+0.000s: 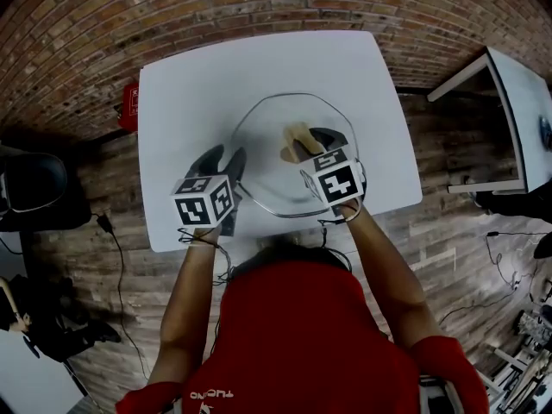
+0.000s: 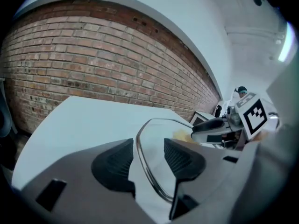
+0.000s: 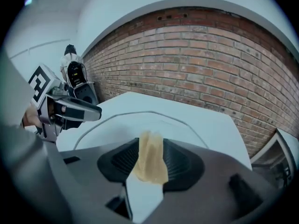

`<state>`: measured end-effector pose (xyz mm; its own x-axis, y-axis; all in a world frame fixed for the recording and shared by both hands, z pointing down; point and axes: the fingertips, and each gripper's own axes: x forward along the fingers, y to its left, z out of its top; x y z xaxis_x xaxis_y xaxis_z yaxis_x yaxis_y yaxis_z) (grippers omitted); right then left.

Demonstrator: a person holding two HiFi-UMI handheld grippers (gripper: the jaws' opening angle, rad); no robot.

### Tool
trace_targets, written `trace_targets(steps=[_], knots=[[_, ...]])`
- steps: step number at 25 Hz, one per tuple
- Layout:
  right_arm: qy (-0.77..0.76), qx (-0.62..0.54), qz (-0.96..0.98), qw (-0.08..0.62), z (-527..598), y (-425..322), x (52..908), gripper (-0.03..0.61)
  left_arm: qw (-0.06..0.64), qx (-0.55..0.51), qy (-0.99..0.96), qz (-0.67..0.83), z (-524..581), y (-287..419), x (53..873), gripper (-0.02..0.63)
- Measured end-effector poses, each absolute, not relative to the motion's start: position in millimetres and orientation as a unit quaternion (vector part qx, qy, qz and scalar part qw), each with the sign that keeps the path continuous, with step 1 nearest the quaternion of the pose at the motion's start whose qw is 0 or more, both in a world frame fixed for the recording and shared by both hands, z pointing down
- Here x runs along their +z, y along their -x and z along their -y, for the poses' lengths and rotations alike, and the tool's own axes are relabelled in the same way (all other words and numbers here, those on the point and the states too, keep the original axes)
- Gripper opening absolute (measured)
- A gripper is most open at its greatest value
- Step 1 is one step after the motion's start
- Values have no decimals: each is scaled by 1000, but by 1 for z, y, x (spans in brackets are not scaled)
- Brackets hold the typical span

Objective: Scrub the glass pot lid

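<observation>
The glass pot lid (image 1: 274,158) lies flat in the middle of the white table (image 1: 198,84). My left gripper (image 1: 222,158) is at the lid's left rim. In the left gripper view its jaws (image 2: 145,160) stand apart astride the metal-edged rim (image 2: 145,164), with gaps showing, so it is open. My right gripper (image 1: 312,141) is over the lid's near right part, shut on a tan sponge (image 1: 297,136). In the right gripper view the sponge (image 3: 149,167) stands squeezed between the two pads, with the lid (image 3: 121,125) beyond it.
A second white table (image 1: 526,93) stands at the right. A red object (image 1: 129,102) sits by the table's left edge, and a black chair (image 1: 34,184) lower left. Cables lie on the wooden floor (image 1: 112,231). A brick wall (image 2: 93,64) runs behind the table.
</observation>
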<state>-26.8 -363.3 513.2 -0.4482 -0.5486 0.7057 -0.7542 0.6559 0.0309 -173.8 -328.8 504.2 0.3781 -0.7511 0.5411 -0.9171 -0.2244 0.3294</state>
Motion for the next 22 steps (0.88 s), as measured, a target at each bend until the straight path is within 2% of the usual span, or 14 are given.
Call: trace_targets(steps=[8, 11, 13, 18, 22], knots=[[-384, 175, 823, 380, 362, 22, 543, 155, 364, 155, -760, 516, 327, 171, 535, 194], [-383, 175, 821, 385, 361, 22, 547, 151, 363, 157, -757, 520, 325, 172, 536, 147], [-383, 172, 820, 388, 360, 22, 548, 128, 360, 159, -753, 528, 325, 175, 536, 110], [-375, 176, 822, 390, 356, 27, 547, 68, 358, 161, -751, 531, 324, 175, 539, 103], [-375, 174, 822, 392, 355, 28, 548, 57, 356, 162, -749, 535, 324, 175, 539, 98]])
